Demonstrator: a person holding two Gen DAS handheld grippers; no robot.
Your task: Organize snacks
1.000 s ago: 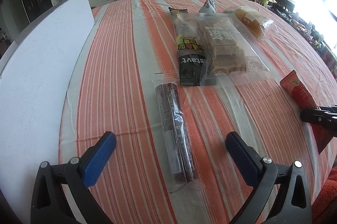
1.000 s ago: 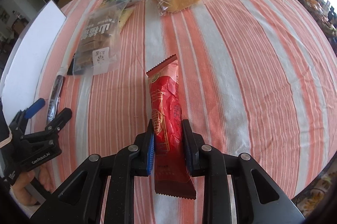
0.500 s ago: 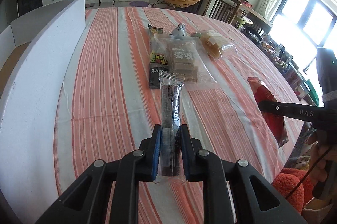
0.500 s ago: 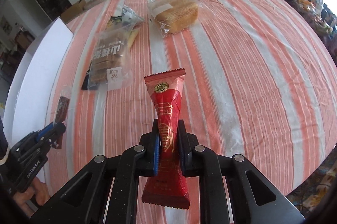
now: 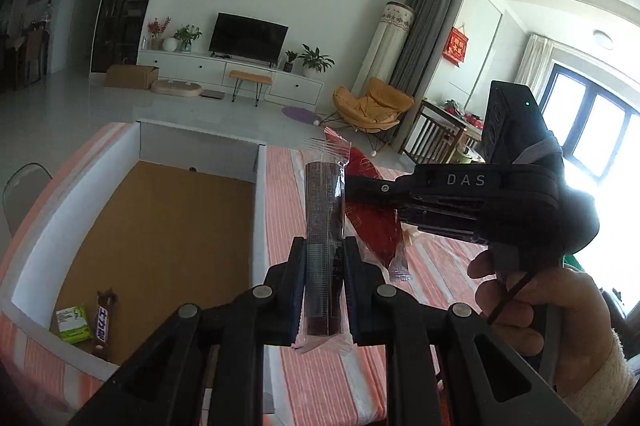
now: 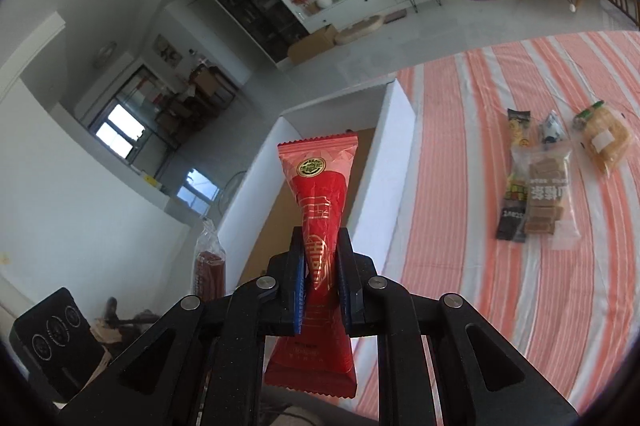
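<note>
My left gripper (image 5: 325, 280) is clamped on a dark wafer pack (image 5: 325, 226), my right gripper (image 6: 319, 290) on a red snack bar (image 6: 320, 226). Ahead of the jaws, the white box (image 5: 256, 194) holds two snacks; four packets (image 6: 540, 178) wait on the counter (image 6: 480, 306).

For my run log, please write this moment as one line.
left gripper: shut on dark snack stick | right gripper: shut on red snack packet | both lifted near white box
</note>
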